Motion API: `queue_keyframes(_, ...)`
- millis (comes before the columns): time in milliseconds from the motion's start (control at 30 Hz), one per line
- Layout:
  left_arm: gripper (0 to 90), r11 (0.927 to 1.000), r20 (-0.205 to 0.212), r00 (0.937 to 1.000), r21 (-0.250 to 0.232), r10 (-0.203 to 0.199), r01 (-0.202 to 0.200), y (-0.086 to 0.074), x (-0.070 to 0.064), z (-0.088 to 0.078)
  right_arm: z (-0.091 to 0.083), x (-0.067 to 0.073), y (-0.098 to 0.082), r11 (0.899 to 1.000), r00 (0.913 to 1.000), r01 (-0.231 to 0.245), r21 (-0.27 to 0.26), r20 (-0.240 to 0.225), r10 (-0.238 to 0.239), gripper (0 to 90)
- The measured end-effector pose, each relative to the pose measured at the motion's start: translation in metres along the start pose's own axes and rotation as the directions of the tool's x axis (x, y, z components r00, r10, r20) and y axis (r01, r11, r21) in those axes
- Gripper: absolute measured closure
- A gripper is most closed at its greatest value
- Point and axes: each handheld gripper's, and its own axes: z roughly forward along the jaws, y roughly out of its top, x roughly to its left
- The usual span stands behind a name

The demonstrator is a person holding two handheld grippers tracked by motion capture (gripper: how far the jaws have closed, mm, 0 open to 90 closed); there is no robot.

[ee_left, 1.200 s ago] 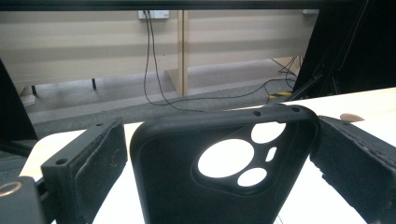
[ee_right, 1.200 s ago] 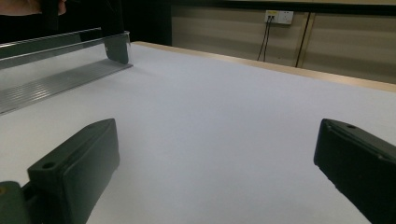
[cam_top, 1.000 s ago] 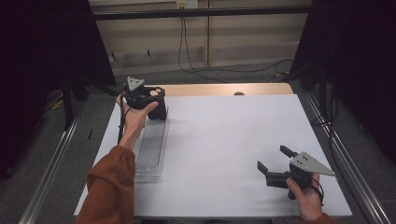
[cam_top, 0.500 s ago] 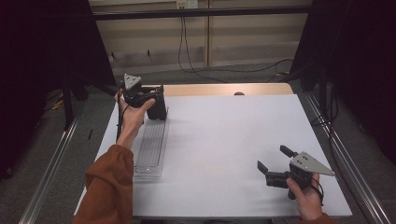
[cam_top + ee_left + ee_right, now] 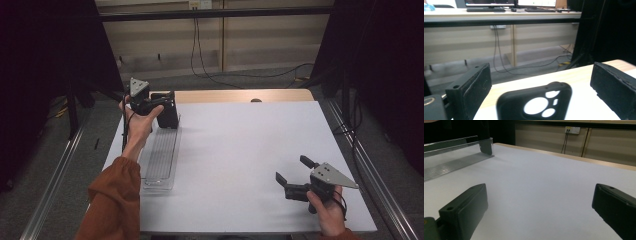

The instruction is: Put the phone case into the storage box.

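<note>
A black phone case (image 5: 169, 117) stands upright at the far end of a clear ribbed tray (image 5: 161, 159) on the left of the white table. My left gripper (image 5: 167, 98) hovers just over it, held by a hand in a rust-orange sleeve. In the left gripper view its jaws are spread wide, and the case (image 5: 536, 103), camera cut-outs facing me, sits low between them, touching neither; left gripper (image 5: 541, 73) open. Near the front right corner my right gripper (image 5: 292, 169) rests low, open, with bare table between its jaws (image 5: 541, 192).
The right gripper view shows the tray (image 5: 451, 160) far off at left with the case (image 5: 486, 146) at its end. A wooden strip (image 5: 240, 95) edges the table's far side. Beyond it, cables run down a beige wall. Metal rails flank the table.
The left gripper has shifted very slightly up and to the left over the case. The right gripper has stayed put.
</note>
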Motion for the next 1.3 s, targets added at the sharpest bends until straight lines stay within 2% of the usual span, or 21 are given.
queue_keyframes(67, 3.7, 1.0, 0.012, 0.9999, 0.008, -0.004, 0.004, 0.0, -0.001, -0.001, 0.0, 0.0, 0.0, 1.0, 1.0, 0.0, 0.0, -0.001, 0.0, 0.0)
queue_keyframes(167, 4.1, 0.9997, 0.018, 0.9998, 0.021, 0.009, -0.009, -0.002, -0.003, -0.002, 0.0, 0.0, 0.0, 1.0, 1.0, 0.0, -0.001, -0.001, 0.0, 0.0)
queue_keyframes(333, 5.2, 0.9997, 0.033, 0.9993, 0.017, -0.016, 0.015, -0.002, 0.001, -0.006, -0.001, -0.001, -0.001, 1.0, 1.0, -0.003, 0.002, 0.001, 0.003, 0.0)
queue_keyframes(400, 5.3, 0.999, 0.051, 0.9977, 0.008, -0.044, 0.044, -0.002, 0.003, -0.008, -0.001, -0.001, -0.002, 1.0, 1.0, -0.001, 0.001, 0.002, 0.001, 0.0)
queue_keyframes(467, 5.3, 0.9995, 0.045, 0.9985, 0.004, -0.03, 0.03, -0.003, 0.004, -0.01, -0.001, -0.002, -0.002, 1.0, 1.0, -0.003, 0.0, 0.003, 0.003, 0.0)
queue_keyframes(567, 5.0, 0.9992, 0.049, 0.998, -0.004, -0.039, 0.039, -0.004, 0.006, -0.016, -0.002, -0.002, -0.002, 1.0, 1.0, -0.002, 0.002, 0.004, 0.002, 0.0)
queue_keyframes(700, 4.0, 1.0, 0.056, 0.9984, -0.005, 0.006, -0.006, -0.006, 0.004, -0.023, -0.003, -0.002, -0.002, 1.0, 1.0, -0.005, 0.001, 0.005, 0.005, 0.0)
queue_keyframes(800, 2.8, 0.9992, 0.067, 0.9977, -0.039, 0.004, -0.002, -0.006, 0.004, -0.03, -0.002, -0.002, -0.002, 1.0, 1.0, -0.003, 0.003, 0.006, 0.003, 0.0)
queue_keyframes(867, 2.2, 0.9991, 0.059, 0.9982, -0.042, 0.004, -0.002, -0.006, 0.004, -0.034, -0.002, -0.002, -0.002, 1.0, 1.0, -0.004, 0.003, 0.008, 0.004, 0.0)
queue_keyframes(1033, 1.7, 0.9982, 0.072, 0.9973, -0.058, -0.012, 0.016, -0.008, 0.005, -0.044, -0.002, -0.003, -0.002, 1.0, 1.0, -0.002, 0.003, 0.01, 0.002, 0.0)
queue_keyframes(1133, 1.6, 0.9975, 0.08, 0.9968, -0.07, -0.002, 0.008, -0.011, 0.003, -0.048, -0.002, -0.002, -0.002, 1.0, 0.9999, -0.002, 0.001, 0.011, 0.002, 0.0)
queue_keyframes(1233, 1.6, 0.9976, 0.099, 0.9951, -0.068, -0.007, 0.013, -0.014, 0.001, -0.052, -0.002, -0.001, -0.002, 1.0, 0.9999, 0.001, 0.003, 0.01, -0.001, 0.0)
queue_keyframes(1300, 1.6, 0.9986, 0.109, 0.9939, -0.051, 0.017, -0.011, -0.016, 0.001, -0.053, -0.002, -0.002, -0.002, 1.0, 0.9999, 0.003, 0.002, 0.013, -0.003, 0.0)
